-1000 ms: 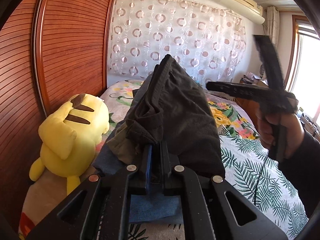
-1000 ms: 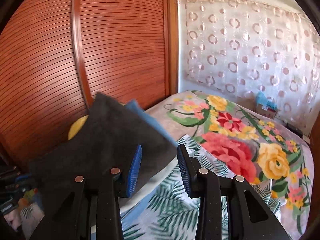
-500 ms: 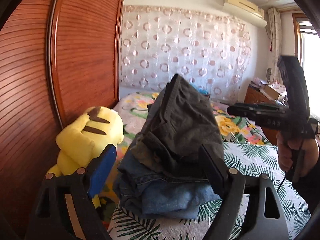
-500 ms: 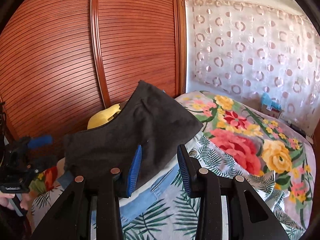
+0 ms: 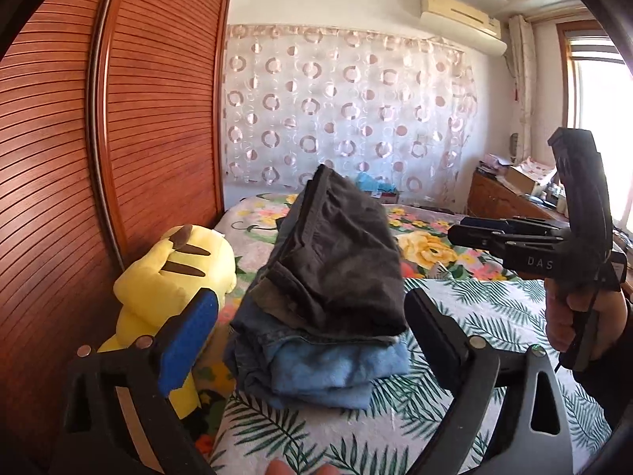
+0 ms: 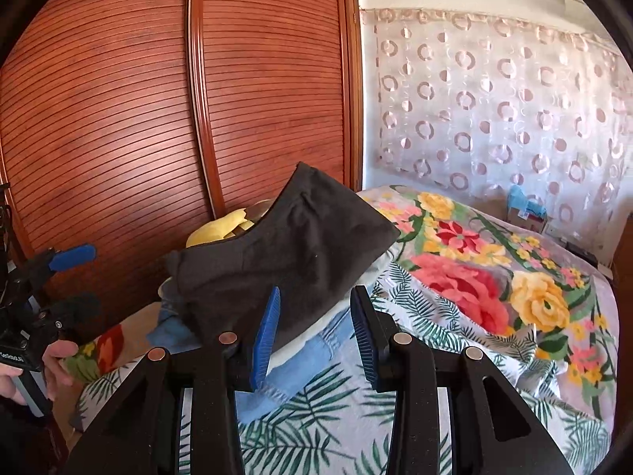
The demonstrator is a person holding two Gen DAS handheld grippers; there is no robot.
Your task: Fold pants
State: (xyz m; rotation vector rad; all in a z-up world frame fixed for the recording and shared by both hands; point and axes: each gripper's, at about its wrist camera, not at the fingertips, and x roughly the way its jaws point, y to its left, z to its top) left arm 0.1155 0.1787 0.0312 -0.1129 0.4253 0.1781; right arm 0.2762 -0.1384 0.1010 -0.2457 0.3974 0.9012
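Note:
Folded dark grey pants (image 5: pixel 340 253) lie on top of a stack with folded blue jeans (image 5: pixel 324 364) at the bottom, on the floral bed (image 5: pixel 474 316). My left gripper (image 5: pixel 312 328) is open wide and empty, just in front of the stack. In the right wrist view the grey pants (image 6: pixel 292 253) sit over the jeans (image 6: pixel 316 352). My right gripper (image 6: pixel 314 328) is open and empty, close to the stack's edge. It also shows in the left wrist view (image 5: pixel 494 237), right of the stack. The left gripper also shows at the left edge of the right wrist view (image 6: pixel 75 277).
A yellow plush toy (image 5: pixel 174 277) leans beside the stack against the brown slatted wardrobe (image 5: pixel 118 138). A patterned curtain (image 5: pixel 348 111) hangs behind the bed. A wooden dresser (image 5: pixel 510 202) with clutter stands at the right, under a window.
My left gripper let go of the grey pants, opened wide and drew back from the stack. The right gripper also pulled back a little, staying open.

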